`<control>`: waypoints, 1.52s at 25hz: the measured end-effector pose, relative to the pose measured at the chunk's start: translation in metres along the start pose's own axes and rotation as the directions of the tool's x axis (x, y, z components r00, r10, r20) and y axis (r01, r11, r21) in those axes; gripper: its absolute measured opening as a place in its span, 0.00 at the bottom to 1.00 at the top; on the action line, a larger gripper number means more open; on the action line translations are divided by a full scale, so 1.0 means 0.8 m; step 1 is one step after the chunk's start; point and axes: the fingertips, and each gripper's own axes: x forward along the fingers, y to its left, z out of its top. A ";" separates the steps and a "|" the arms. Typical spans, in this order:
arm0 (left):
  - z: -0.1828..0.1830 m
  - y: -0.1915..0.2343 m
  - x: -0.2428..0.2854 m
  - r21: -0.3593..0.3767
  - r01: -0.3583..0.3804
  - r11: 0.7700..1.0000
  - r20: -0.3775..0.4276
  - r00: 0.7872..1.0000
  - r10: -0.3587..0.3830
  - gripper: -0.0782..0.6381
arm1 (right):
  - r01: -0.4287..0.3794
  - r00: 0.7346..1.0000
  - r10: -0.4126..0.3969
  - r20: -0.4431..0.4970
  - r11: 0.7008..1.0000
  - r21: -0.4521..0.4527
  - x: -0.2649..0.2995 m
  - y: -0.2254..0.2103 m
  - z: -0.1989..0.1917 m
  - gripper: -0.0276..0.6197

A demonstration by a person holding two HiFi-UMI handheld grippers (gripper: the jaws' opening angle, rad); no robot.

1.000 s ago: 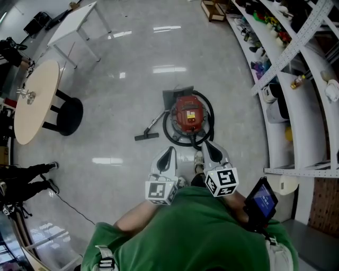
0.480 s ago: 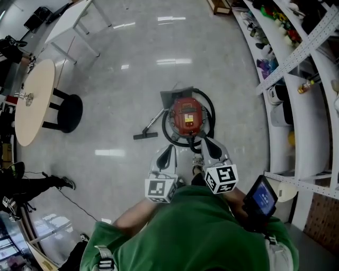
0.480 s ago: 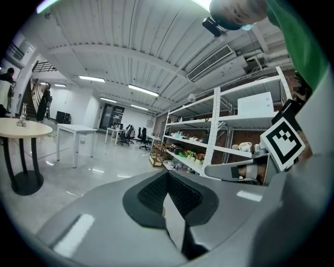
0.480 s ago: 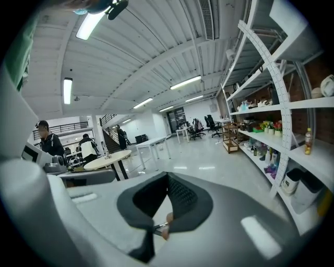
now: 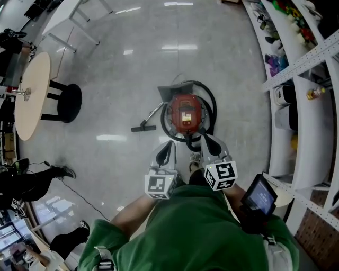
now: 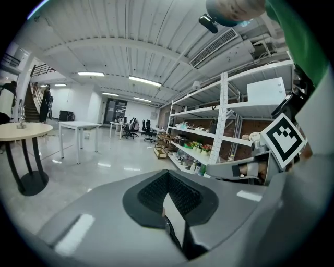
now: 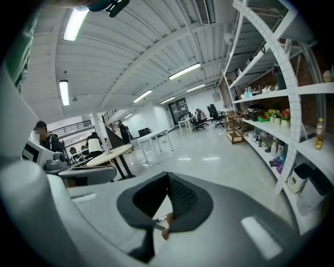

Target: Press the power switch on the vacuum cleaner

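Note:
The vacuum cleaner (image 5: 186, 114) is a red round canister on the floor ahead of me, ringed by its black hose (image 5: 211, 108). Its wand runs left to a black floor nozzle (image 5: 143, 128). A pale label sits on the lid; I cannot make out the power switch. In the head view my right gripper (image 5: 204, 139) points at the canister's near rim, above it and apart from it. My left gripper (image 5: 169, 145) hangs to the left of the canister. Both are shut on nothing. The vacuum does not show in either gripper view, where the left gripper (image 6: 168, 201) and right gripper (image 7: 168, 201) face the room.
White shelving (image 5: 304, 79) with small items lines the right side. A round wooden table (image 5: 30, 95) and black stool (image 5: 69, 102) stand at the left, a white table (image 5: 71, 16) beyond. A person's legs (image 5: 37, 177) and a floor cable (image 5: 79, 198) lie at the lower left.
The view has shifted forward, so the vacuum sits slightly higher and more centred. Both grippers keep their pose and stay shut. The legs at the left have moved.

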 end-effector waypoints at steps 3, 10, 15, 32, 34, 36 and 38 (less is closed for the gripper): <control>-0.005 0.001 0.022 0.000 -0.023 1.000 -0.010 1.000 0.023 0.12 | -0.011 1.000 0.011 -0.021 1.000 -0.002 0.018 -0.021 -0.002 0.04; -0.022 0.024 0.065 -0.024 -0.048 0.999 -0.050 0.998 0.047 0.12 | -0.024 0.996 0.024 -0.089 1.000 0.005 0.063 -0.036 -0.015 0.04; -0.041 0.038 0.093 -0.041 -0.037 0.998 -0.093 0.995 0.033 0.12 | -0.016 0.992 0.017 -0.129 1.000 0.008 0.094 -0.045 -0.027 0.04; -0.160 0.073 0.175 -0.048 -0.008 0.999 -0.254 0.967 -0.005 0.12 | 0.013 0.970 -0.005 -0.242 0.999 0.031 0.173 -0.083 -0.125 0.04; -0.180 0.075 0.184 -0.048 -0.006 0.999 -0.273 0.962 -0.007 0.12 | 0.013 0.967 -0.004 -0.254 0.999 0.035 0.183 -0.089 -0.139 0.04; -0.201 0.078 0.192 -0.045 -0.003 0.999 -0.292 0.956 -0.010 0.12 | 0.016 0.964 -0.005 -0.266 0.999 0.039 0.194 -0.096 -0.155 0.04; -0.221 0.084 0.199 -0.043 -0.005 0.999 -0.311 0.950 -0.008 0.12 | 0.020 0.961 -0.008 -0.277 0.999 0.041 0.203 -0.103 -0.172 0.04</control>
